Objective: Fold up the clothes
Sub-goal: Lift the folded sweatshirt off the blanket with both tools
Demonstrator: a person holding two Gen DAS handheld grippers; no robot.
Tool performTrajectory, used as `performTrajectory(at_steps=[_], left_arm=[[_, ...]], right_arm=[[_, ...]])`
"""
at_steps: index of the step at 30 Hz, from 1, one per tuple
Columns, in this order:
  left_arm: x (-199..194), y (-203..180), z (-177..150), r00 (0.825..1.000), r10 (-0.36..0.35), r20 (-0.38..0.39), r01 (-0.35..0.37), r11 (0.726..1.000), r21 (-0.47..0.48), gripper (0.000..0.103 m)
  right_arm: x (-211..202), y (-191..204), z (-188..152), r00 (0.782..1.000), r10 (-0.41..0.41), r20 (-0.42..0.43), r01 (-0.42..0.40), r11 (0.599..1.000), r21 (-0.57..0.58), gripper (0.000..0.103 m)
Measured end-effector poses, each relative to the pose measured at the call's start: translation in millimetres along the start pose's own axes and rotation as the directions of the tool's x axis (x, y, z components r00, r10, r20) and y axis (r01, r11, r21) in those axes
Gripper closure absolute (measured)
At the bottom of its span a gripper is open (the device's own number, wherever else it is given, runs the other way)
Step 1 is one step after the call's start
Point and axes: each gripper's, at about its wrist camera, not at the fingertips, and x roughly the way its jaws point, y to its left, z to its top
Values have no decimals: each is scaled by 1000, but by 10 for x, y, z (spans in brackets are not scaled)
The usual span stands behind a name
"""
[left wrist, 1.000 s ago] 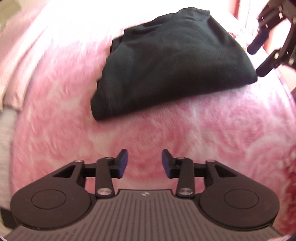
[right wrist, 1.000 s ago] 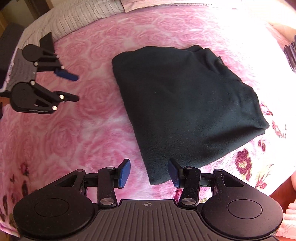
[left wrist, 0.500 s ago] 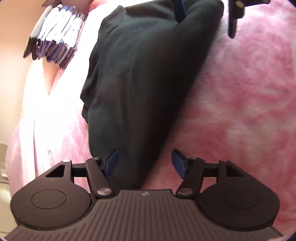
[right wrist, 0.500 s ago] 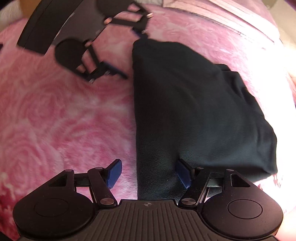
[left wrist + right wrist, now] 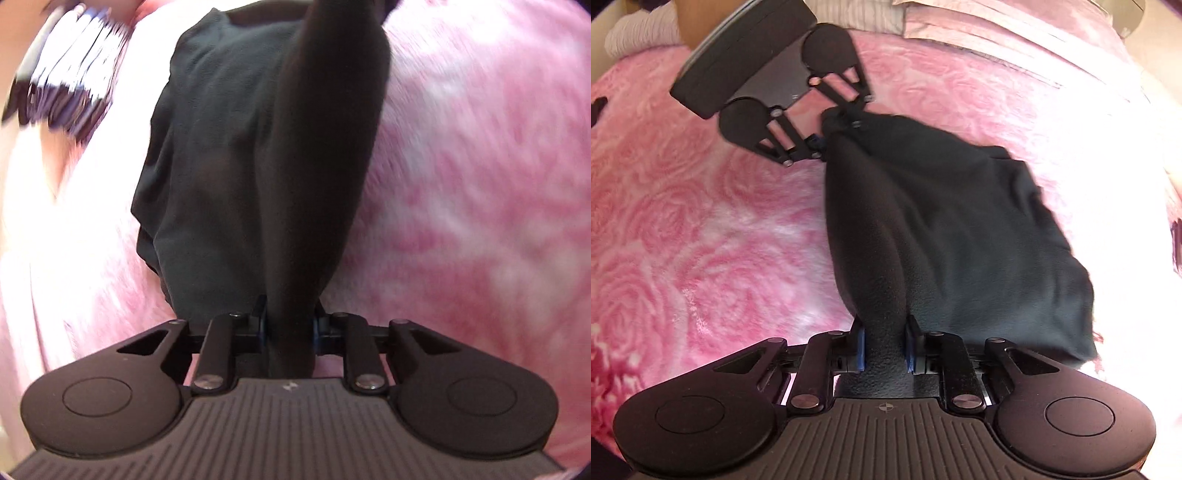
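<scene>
Both tools are clamped on one edge of a dark folded garment, the right tool near, the left tool far, above a pink bed. Layers may be shed if the apparently bunched grip slackens mid-lift.
</scene>
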Motion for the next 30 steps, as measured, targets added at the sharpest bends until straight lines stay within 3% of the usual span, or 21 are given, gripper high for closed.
performTrajectory(at_steps=[3, 9, 30], left_arm=[[-101, 109, 129, 998, -62, 7, 63, 995, -83, 89], [-175, 140, 321, 995, -97, 8, 97, 993, -64, 89], [-230, 167, 384, 994, -111, -18, 109, 988, -111, 90]], right_arm=[[-125, -129, -32, 1000, -7, -9, 7, 1000, 16, 85], [-254, -247, -67, 1000, -12, -29, 13, 1000, 11, 85], [-256, -306, -154, 999, -13, -37, 16, 996, 85, 84]])
